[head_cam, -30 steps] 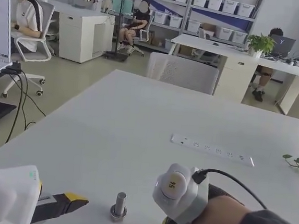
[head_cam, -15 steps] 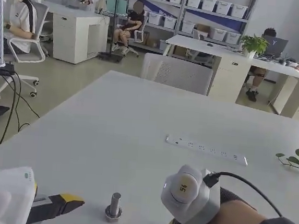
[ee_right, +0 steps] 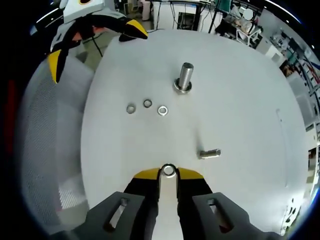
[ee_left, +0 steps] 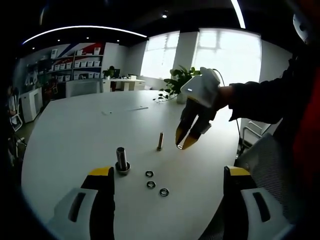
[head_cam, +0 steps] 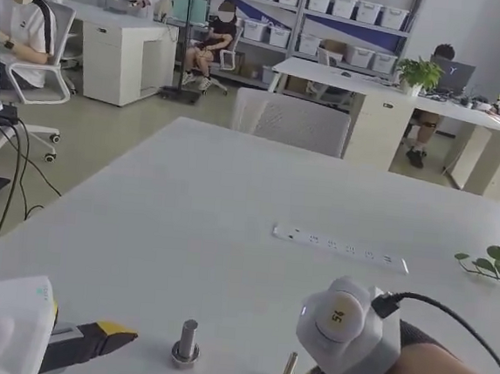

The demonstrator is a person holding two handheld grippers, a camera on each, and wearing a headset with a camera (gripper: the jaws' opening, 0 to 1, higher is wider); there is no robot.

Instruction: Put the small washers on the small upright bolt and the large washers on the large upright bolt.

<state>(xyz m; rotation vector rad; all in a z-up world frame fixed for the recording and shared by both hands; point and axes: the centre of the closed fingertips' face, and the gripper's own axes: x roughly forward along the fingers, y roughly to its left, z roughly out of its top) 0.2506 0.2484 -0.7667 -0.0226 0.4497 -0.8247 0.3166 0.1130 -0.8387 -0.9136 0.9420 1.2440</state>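
The bench (head_cam: pixel 232 194) is being used to carry both bolts, which are standing upright on it. The left gripper (ee_left: pixel 168 172) is being held low over it, its fingers spread wide with nothing between them. The right gripper (ee_right: pixel 169 174) is being held above the bench, its fingers drawn almost shut on a washer (ee_right: pixel 169 170) that is being pinched by its rim at the very tips.

The step in hand is judged to be the threading of that washer onto a bolt; which size it is cannot be told. For this to go well, the washer is best being kept level and its hole being centred over the bolt's top before being lowered. The fingers are best being opened only once the shank is through.

The large bolt (ee_right: pixel 185 77) is standing well beyond the right fingers, nearer the left gripper. The small bolt (ee_right: pixel 210 153) is standing near the tips, just ahead and off to one side. Three loose washers (ee_right: pixel 147 103) are lying in a short row beside the large bolt, apart from both grippers.
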